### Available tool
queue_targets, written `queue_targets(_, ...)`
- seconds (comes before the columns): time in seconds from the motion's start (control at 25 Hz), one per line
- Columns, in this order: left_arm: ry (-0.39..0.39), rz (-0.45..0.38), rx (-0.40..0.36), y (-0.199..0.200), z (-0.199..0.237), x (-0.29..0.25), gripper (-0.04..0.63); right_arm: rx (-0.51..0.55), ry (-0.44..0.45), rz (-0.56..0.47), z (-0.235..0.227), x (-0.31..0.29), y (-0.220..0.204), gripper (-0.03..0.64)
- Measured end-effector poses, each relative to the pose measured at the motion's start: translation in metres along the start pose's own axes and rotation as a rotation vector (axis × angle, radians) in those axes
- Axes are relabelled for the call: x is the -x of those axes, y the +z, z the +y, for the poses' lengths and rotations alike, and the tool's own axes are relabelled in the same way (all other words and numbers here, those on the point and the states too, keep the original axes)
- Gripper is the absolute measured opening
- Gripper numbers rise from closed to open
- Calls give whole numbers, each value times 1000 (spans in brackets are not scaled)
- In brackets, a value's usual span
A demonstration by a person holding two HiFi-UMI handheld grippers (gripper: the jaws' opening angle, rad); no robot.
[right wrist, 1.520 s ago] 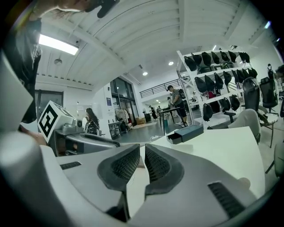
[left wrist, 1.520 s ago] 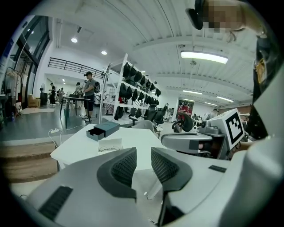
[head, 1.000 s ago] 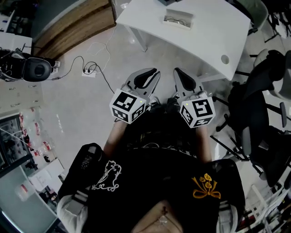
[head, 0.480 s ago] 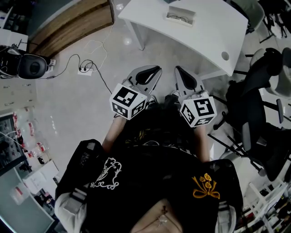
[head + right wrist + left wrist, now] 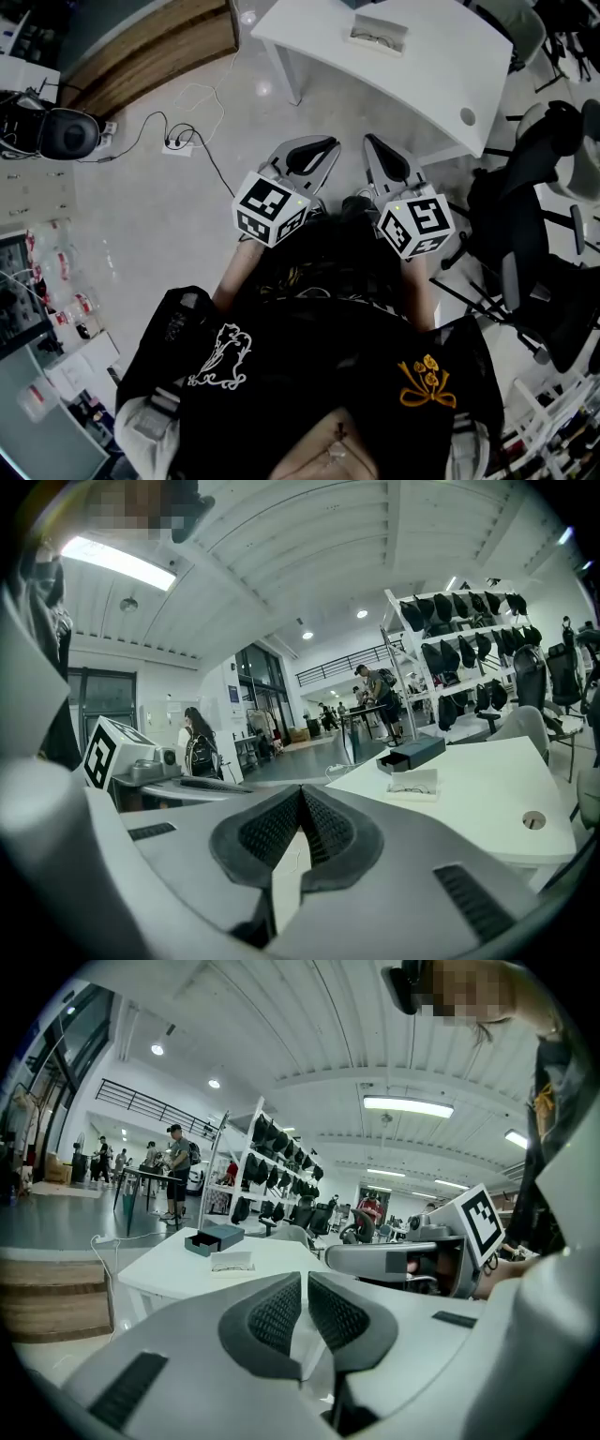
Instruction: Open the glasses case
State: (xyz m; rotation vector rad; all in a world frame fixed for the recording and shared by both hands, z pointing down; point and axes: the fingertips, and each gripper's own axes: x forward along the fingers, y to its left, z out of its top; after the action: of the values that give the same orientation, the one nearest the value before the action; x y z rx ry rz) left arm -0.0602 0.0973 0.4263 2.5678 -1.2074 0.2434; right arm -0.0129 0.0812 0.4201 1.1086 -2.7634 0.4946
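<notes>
Resting on the white table (image 5: 431, 70), a pale case (image 5: 397, 36), perhaps holding glasses (image 5: 371, 39).

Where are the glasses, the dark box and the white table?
glasses (image 5: 411, 787): right gripper view, middle of the frame.
dark box (image 5: 420, 753): right gripper view, its long side.
white table (image 5: 487, 801): right gripper view, bare top.

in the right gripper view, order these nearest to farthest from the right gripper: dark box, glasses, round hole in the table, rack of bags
1. round hole, near right part of the table
2. glasses, mid-table
3. dark box, just behind the glasses
4. rack of bags, beyond the table
</notes>
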Motion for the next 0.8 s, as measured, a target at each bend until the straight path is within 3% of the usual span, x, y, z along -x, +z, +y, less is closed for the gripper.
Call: queue_targets(0.8, -15, 8, -3, -6, -10, 9, 38, 5, 19, 25, 11, 3, -7, 12)
